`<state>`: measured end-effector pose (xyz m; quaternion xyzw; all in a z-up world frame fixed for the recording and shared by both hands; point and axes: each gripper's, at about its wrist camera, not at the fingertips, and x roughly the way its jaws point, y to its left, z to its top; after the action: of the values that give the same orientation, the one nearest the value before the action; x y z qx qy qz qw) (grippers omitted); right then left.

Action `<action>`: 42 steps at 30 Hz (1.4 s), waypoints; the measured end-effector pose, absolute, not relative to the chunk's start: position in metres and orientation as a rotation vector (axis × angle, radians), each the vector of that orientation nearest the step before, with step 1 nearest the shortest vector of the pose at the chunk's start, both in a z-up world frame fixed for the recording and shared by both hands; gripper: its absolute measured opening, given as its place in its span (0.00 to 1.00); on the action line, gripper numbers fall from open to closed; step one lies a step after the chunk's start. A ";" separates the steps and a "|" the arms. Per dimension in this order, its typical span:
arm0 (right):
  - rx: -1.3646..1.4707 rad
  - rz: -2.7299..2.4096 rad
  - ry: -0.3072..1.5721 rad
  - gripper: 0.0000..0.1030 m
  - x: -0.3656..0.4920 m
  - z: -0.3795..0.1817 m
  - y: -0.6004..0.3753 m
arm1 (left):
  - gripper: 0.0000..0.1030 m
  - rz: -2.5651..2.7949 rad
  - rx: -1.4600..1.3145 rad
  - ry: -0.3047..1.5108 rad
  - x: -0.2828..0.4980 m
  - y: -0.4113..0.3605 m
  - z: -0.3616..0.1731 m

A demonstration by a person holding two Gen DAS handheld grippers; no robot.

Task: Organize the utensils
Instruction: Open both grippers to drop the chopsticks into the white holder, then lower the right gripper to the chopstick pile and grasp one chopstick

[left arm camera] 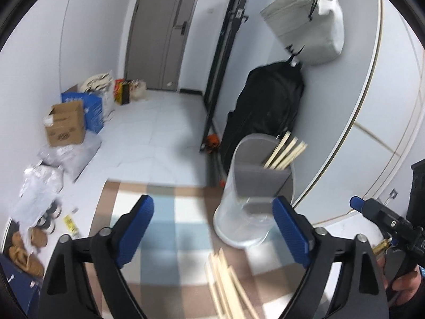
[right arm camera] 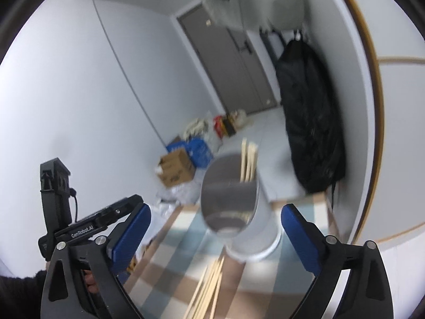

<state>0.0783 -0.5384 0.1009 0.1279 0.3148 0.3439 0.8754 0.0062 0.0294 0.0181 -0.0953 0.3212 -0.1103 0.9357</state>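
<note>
Blue pads, left wrist view: the left gripper has its two blue-padded fingers wide apart, and nothing is between them.
Holder: a translucent plastic holder with a grey divider inside stands on the checked cloth, just behind the right finger of this gripper.
Chopsticks in holder: a few pale wooden chopsticks lean out of the far compartment, toward the wall.
Loose chopsticks: a bundle of loose chopsticks lies on the cloth in front of the holder, low between the fingers, not touched by the pads.
Other tool: the right gripper shows at the right edge with a hand on its grip; its state I cannot tell from this view.
Background: a black bag and a white bag hang on the wall; a cardboard box sits on the floor.

Blue pads, right wrist view: the right gripper is also spread wide, with nothing pressed between its pads.
Holder: the holder stands between the fingers but farther off, blurred, with chopsticks rising from its far side.
Loose chopsticks: the bundle lies on the cloth just below the holder, free of the pads.
Other tool: the left gripper appears at the left, seen from the side.
</note>
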 end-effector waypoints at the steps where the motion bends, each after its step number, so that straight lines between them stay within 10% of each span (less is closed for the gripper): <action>1: 0.253 0.726 0.685 0.97 0.075 0.096 -0.534 | 0.87 -0.212 -0.193 0.664 0.003 0.030 0.014; 8: 0.075 0.750 0.922 0.93 0.067 0.039 -0.485 | 0.87 -0.142 -0.162 0.723 0.001 0.045 -0.013; 17: -0.221 0.734 1.131 0.42 0.074 -0.030 -0.429 | 0.87 -0.083 -0.218 0.760 -0.002 0.077 -0.023; 31: -0.343 0.632 1.140 0.08 0.086 -0.048 -0.414 | 0.87 -0.045 -0.323 0.789 0.000 0.105 -0.029; 42: -0.327 0.613 1.143 0.10 0.103 -0.049 -0.405 | 0.87 -0.045 -0.311 0.799 0.000 0.105 -0.028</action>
<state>0.1025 -0.4047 -0.0490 -0.1518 0.5298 0.2841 0.7846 0.0001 0.1047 -0.0281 -0.1506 0.3875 -0.0217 0.9092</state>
